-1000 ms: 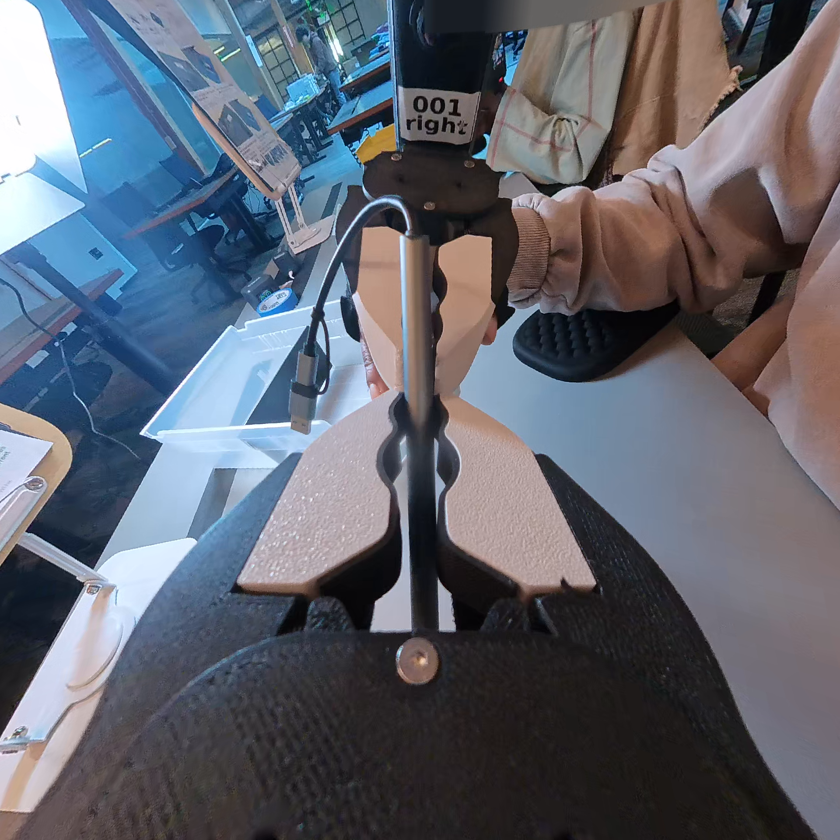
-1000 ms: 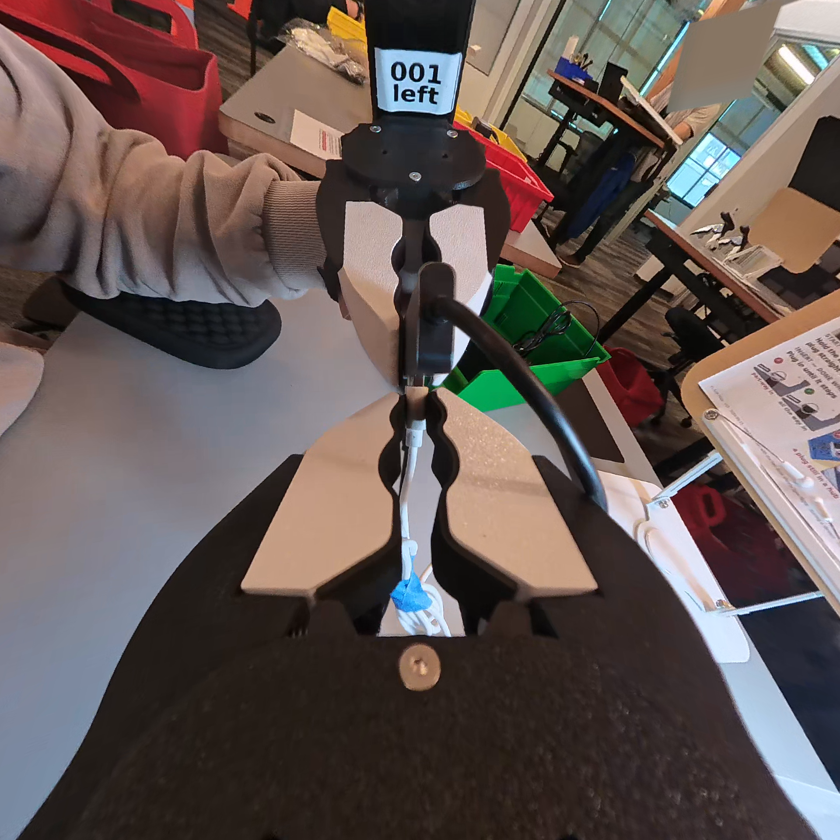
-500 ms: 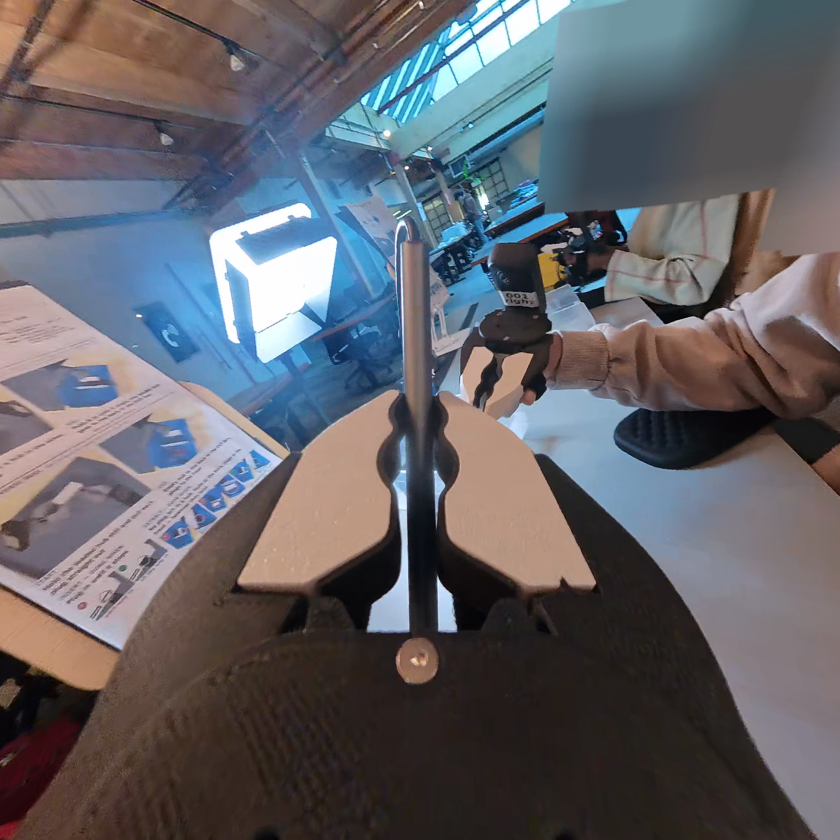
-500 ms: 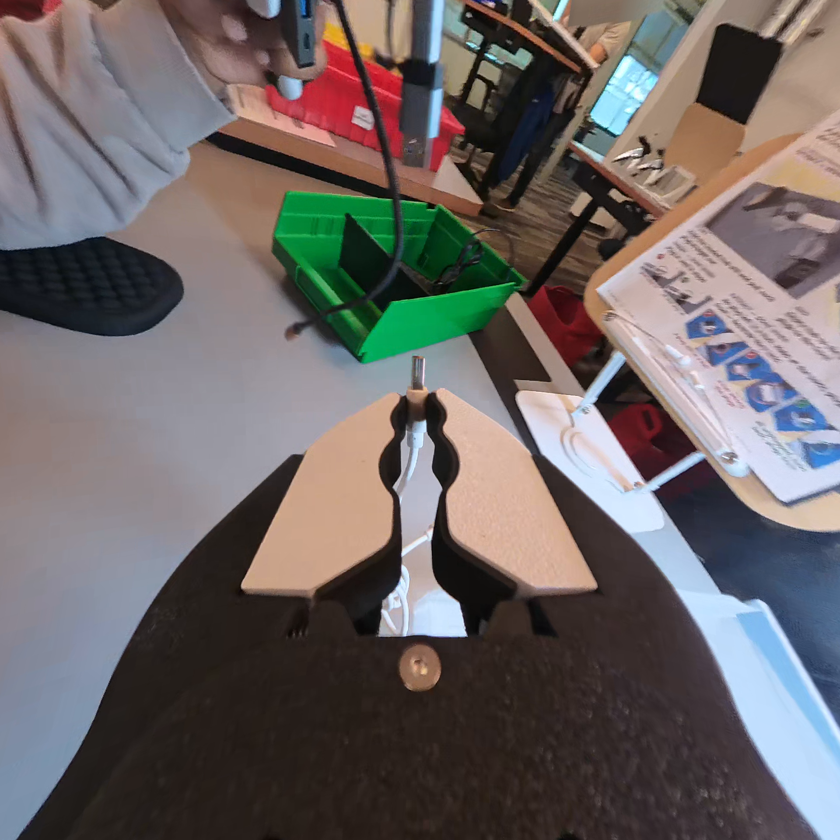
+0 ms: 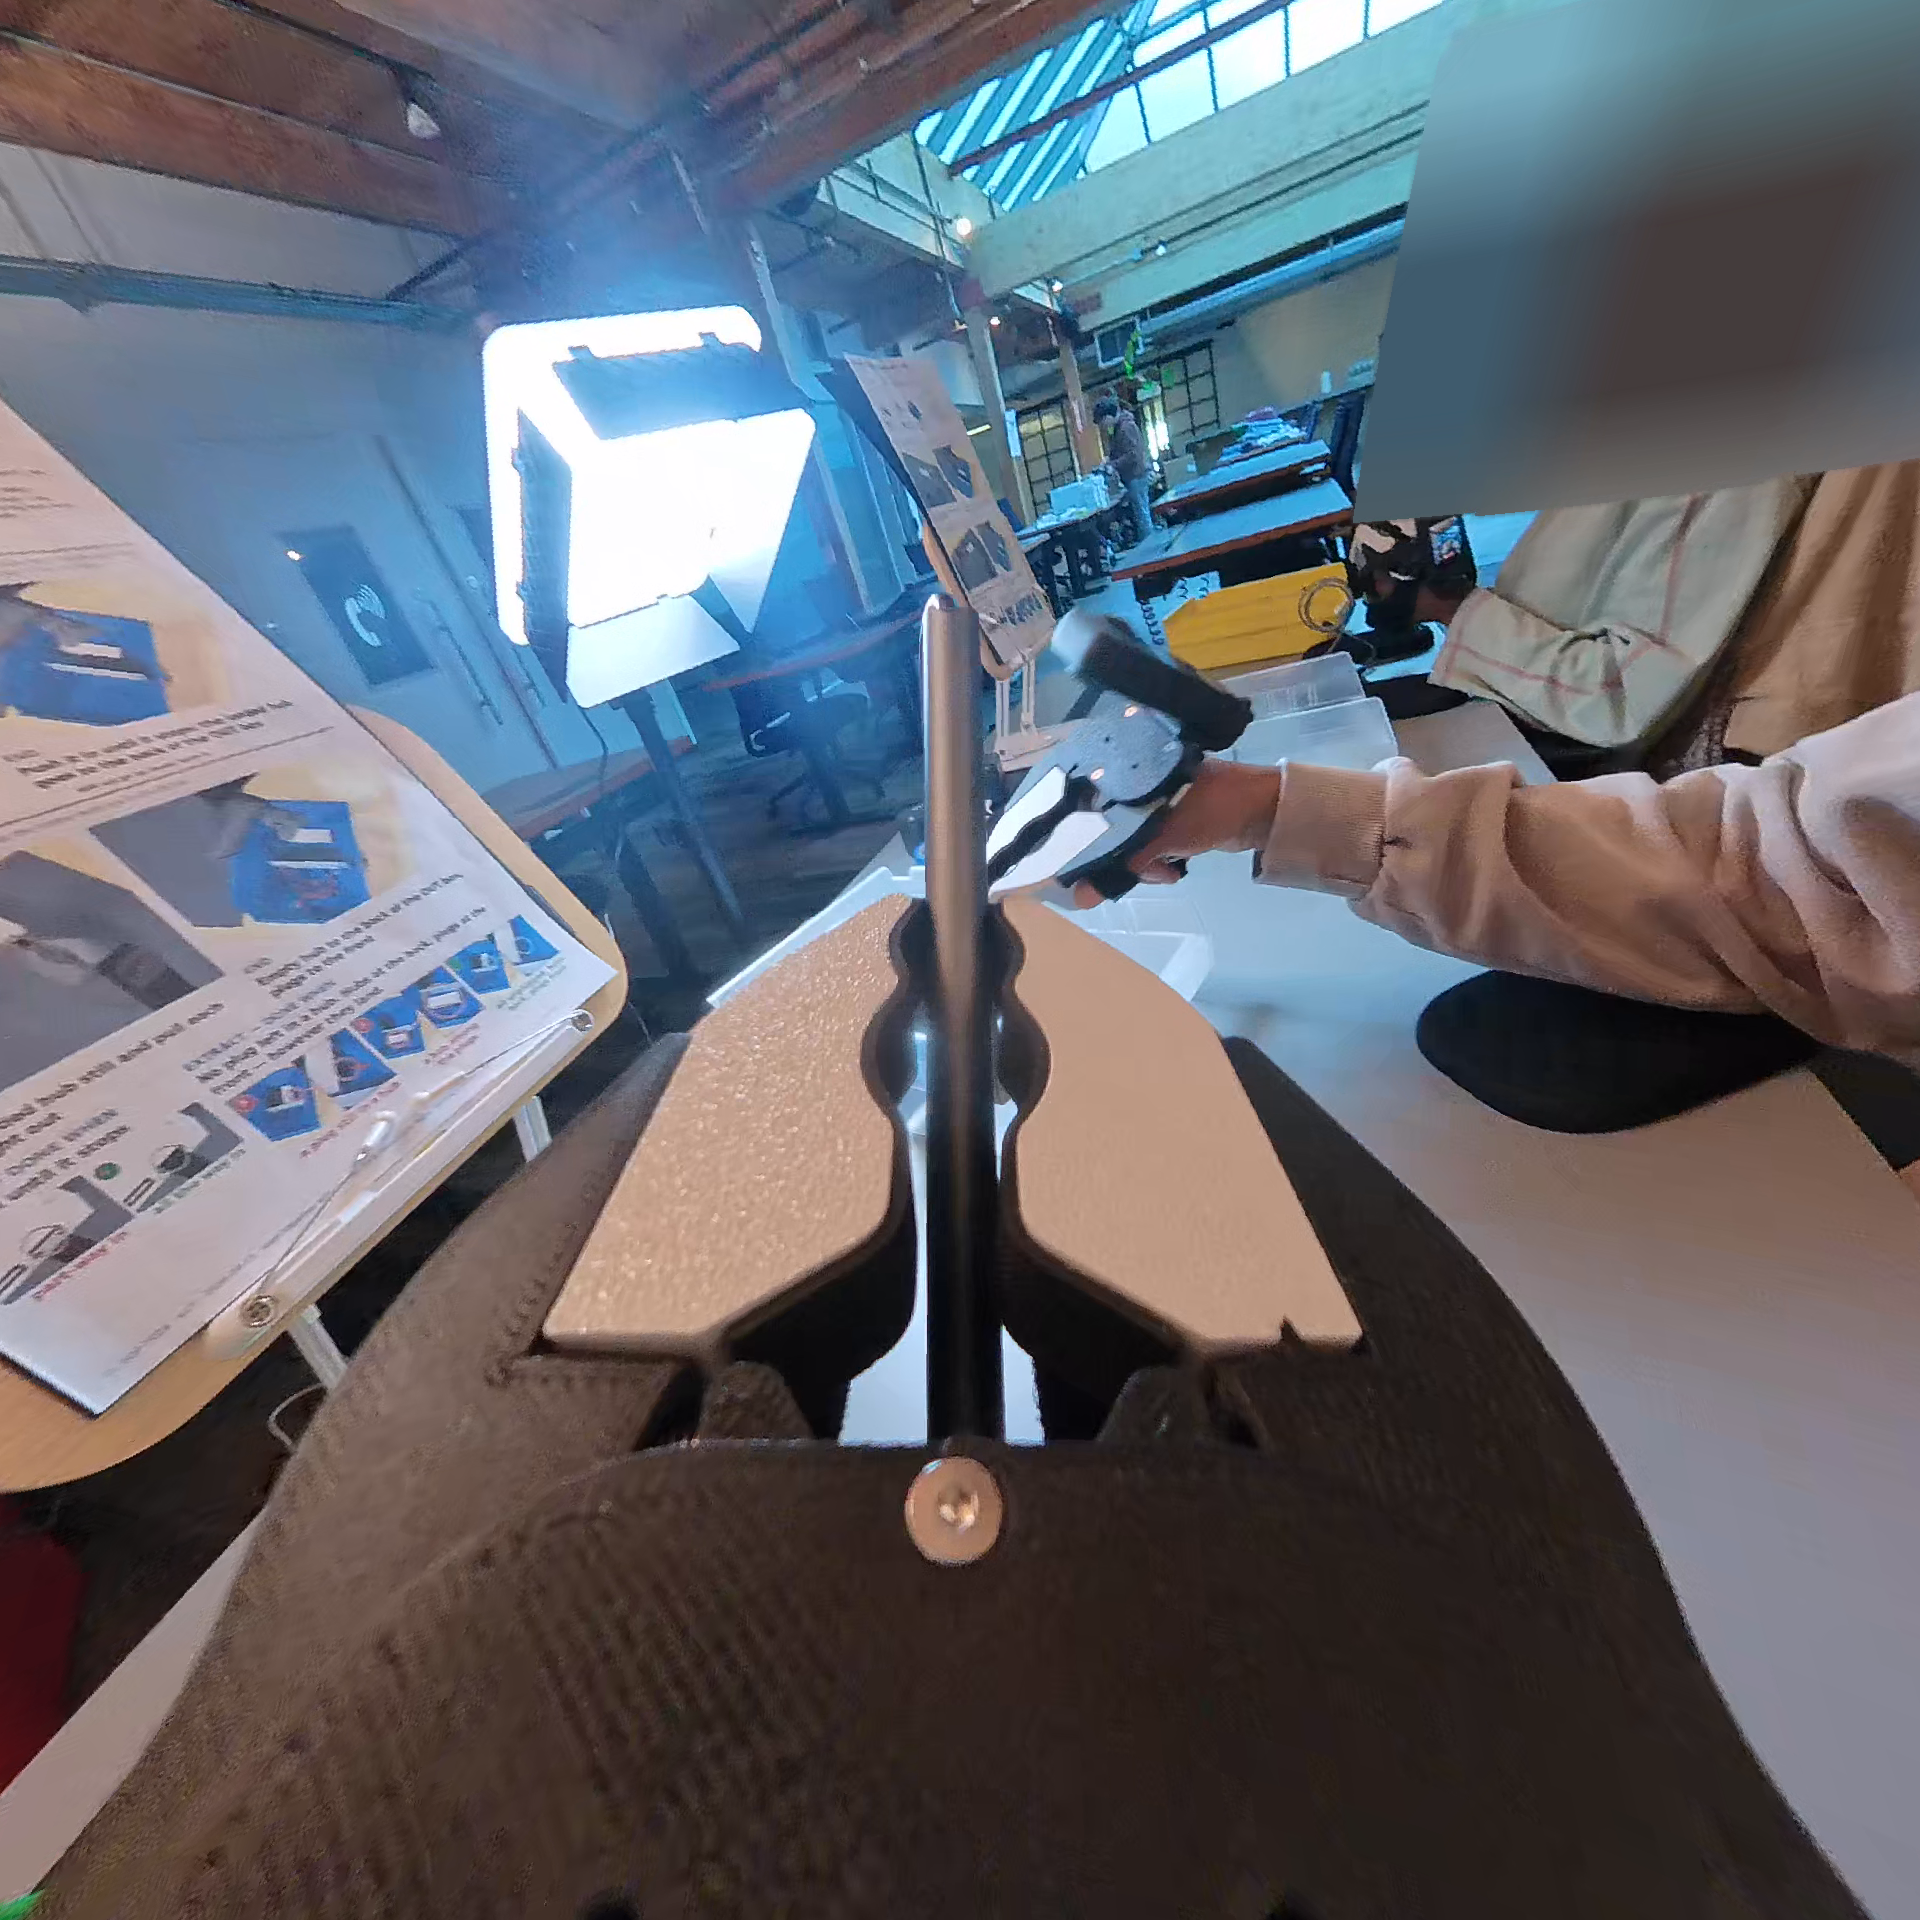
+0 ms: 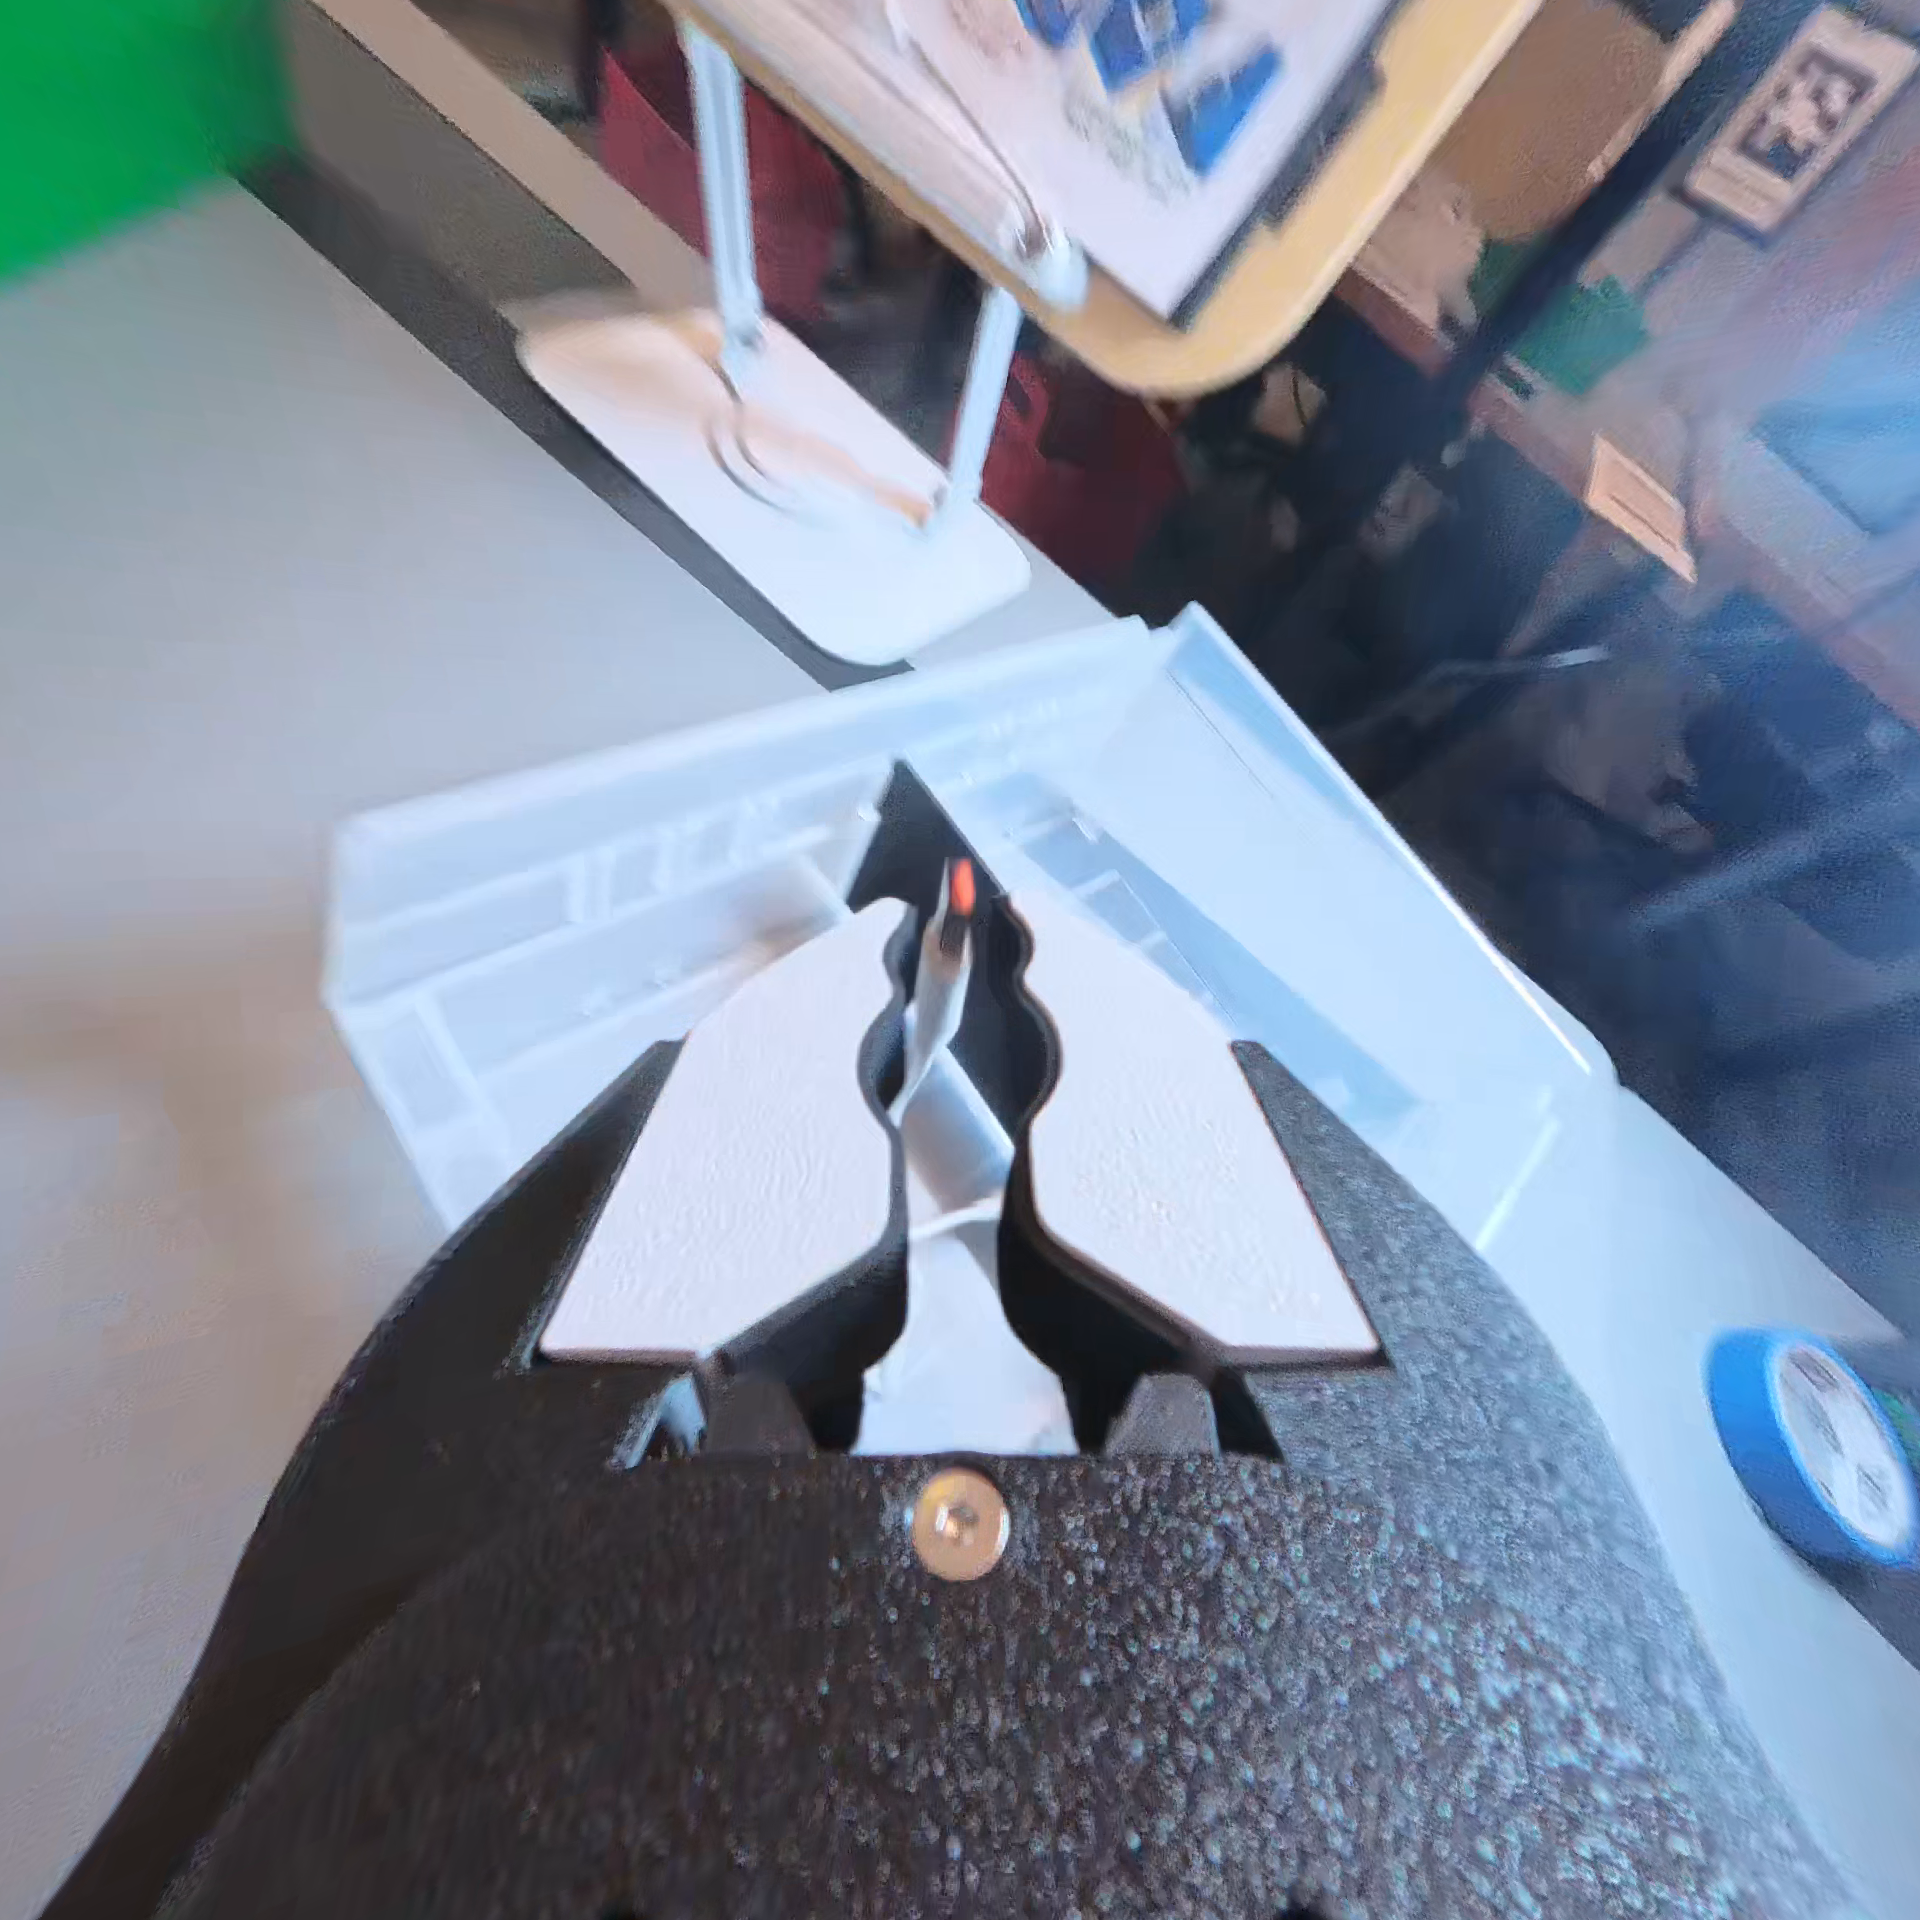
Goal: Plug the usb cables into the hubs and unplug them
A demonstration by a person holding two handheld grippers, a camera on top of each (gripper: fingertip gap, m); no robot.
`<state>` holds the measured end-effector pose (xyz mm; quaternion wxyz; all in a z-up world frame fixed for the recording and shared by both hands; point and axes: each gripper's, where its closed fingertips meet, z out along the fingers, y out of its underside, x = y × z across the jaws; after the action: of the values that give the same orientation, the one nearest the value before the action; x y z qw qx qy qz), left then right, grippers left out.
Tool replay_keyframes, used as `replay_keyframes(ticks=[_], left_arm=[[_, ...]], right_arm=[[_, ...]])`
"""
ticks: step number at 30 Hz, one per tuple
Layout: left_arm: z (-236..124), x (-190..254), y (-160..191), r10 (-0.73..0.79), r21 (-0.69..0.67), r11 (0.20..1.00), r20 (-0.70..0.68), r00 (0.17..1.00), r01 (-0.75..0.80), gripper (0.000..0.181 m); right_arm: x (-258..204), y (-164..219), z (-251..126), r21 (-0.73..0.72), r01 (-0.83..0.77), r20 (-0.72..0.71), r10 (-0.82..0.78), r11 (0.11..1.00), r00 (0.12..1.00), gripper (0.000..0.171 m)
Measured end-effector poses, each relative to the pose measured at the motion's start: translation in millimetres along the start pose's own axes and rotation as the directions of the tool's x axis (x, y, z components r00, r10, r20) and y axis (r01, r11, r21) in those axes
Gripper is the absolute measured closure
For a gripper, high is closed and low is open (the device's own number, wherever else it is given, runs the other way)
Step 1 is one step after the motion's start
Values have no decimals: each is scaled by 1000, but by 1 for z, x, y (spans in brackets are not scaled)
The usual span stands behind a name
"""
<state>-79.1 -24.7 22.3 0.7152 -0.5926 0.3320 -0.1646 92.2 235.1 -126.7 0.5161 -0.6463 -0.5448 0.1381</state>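
Slim grey hub (image 5: 954, 831) clamped edge-on between the closed fingers (image 5: 758, 1132) of the left gripper (image 5: 954, 925), standing upright and jutting past the tips, raised above the pale table (image 5: 1621, 1299). Beyond it, right gripper (image 5: 1023, 857) tilted down over a clear tray (image 5: 1164, 940), held by a hand (image 5: 1205, 821) in a pale sleeve (image 5: 1621, 873); black wrist rest (image 5: 1590, 1049) under the forearm. Instruction sheet (image 5: 208, 883) on a stand at left, bright lamp panel (image 5: 644, 499) behind.

From the right wrist, right gripper (image 6: 951, 930) slightly parted, white cable plug (image 6: 940, 997) lying slantwise in the gap with a metal tip and an orange spot at its end; picture blurred, so probably loose rather than pinched. Clear tray (image 6: 623, 862) directly below the tips, stand base (image 6: 790, 488) beyond it, blue tape roll (image 6: 1813, 1444) at right, green blur (image 6: 114, 114) in the upper left corner
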Motion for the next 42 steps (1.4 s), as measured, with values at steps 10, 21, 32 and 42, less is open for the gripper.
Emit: replay_keyframes(ticks=[10, 21, 32, 42], left_arm=[[20, 13, 14, -42, -24, 999, -51, 998, 41, 171], [49, 47, 33, -81, -62, 996, -166, 983, 71, 171], [57, 73, 37, -82, -73, 995, -275, 958, 64, 170], [-12, 23, -43, -45, 159, 985, -104, 994, 61, 170]], right_arm=[[-39, -77, -42, 283, -74, 200, 16, 956, 980, 141], [-216, -148, -87, 492, 124, 461, -379, 862, 802, 145], [-229, -149, -87, 544, 68, 494, -386, 836, 779, 163], [-208, -114, -71, 431, 112, 582, -370, 895, 724, 164]])
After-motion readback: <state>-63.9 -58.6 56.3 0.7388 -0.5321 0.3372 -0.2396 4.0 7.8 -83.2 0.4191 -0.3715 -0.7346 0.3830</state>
